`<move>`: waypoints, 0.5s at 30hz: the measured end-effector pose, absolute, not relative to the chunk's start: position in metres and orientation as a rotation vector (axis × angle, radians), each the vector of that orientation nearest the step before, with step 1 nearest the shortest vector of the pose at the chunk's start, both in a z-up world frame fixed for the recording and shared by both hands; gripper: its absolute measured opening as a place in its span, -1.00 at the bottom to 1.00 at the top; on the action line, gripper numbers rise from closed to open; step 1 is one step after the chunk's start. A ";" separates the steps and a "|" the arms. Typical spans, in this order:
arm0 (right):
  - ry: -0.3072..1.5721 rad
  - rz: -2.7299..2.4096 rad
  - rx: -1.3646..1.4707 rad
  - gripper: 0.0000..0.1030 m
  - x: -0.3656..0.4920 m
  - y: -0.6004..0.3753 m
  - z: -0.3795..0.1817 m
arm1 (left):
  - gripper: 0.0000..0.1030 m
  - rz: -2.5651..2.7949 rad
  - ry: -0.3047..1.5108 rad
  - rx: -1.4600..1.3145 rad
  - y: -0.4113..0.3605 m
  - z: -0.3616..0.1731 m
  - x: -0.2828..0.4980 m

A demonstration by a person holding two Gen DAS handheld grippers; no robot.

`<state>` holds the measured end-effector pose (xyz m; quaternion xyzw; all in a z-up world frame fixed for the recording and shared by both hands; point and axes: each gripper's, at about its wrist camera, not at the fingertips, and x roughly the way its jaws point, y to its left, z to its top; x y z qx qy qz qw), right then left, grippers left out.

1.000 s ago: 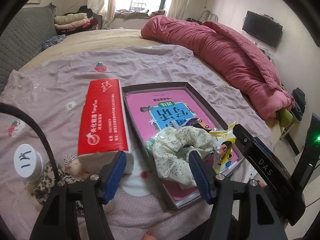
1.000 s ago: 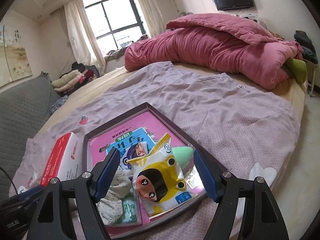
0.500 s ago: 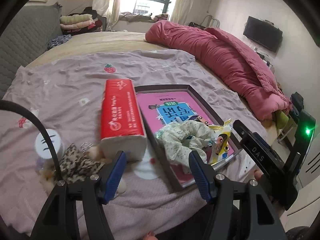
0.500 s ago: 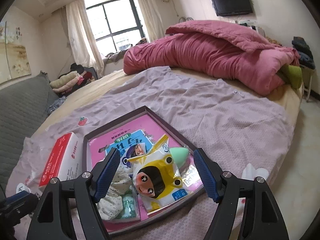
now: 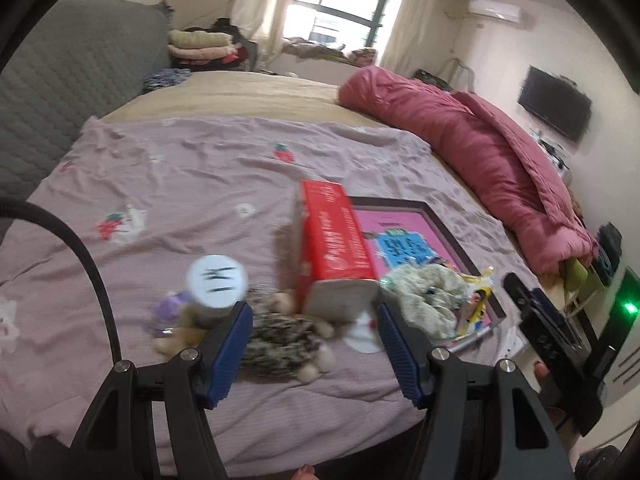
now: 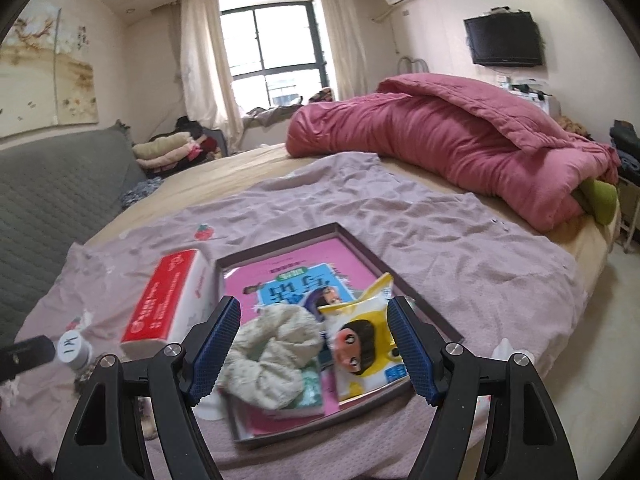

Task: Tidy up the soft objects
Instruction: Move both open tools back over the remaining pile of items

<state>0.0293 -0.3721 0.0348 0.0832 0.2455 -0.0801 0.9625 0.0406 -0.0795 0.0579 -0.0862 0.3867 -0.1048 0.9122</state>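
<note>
A dark shallow tray (image 6: 420, 300) lies on the purple bedsheet, holding a pink book (image 6: 288, 276), a cream floral scrunchie (image 6: 272, 356) and a yellow cartoon snack packet (image 6: 360, 348). The tray also shows in the left wrist view (image 5: 448, 232). A red tissue pack (image 5: 336, 240) lies left of the tray. A leopard-print plush toy (image 5: 280, 340) and a white-capped bottle (image 5: 216, 280) lie near the bed's front edge. My left gripper (image 5: 312, 340) is open, empty, framing the plush toy. My right gripper (image 6: 314, 352) is open, empty, held over the scrunchie and packet.
A rolled pink duvet (image 6: 460, 140) lies across the far right of the bed. A grey quilted headboard (image 6: 48, 192) stands at the left. Folded clothes (image 6: 168, 152) are stacked by the window. The bed's front edge drops off below the grippers.
Both grippers have pulled back from the bed. The left view has swung left, so the plush toy and bottle now sit between its fingers. Both stay open.
</note>
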 end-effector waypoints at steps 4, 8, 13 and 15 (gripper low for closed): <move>0.481 -0.128 0.168 0.49 0.022 -0.360 0.043 | 0.26 -0.141 0.798 -0.204 -0.041 0.058 0.036; 0.471 -0.083 0.150 0.49 0.017 -0.343 0.051 | 0.26 -0.080 0.804 -0.239 -0.008 0.054 0.033; 0.467 -0.019 0.110 0.49 0.014 -0.316 0.061 | 0.26 -0.032 0.820 -0.255 0.022 0.045 0.028; 0.470 0.020 0.094 0.49 0.014 -0.304 0.064 | 0.26 -0.021 0.832 -0.260 0.028 0.039 0.026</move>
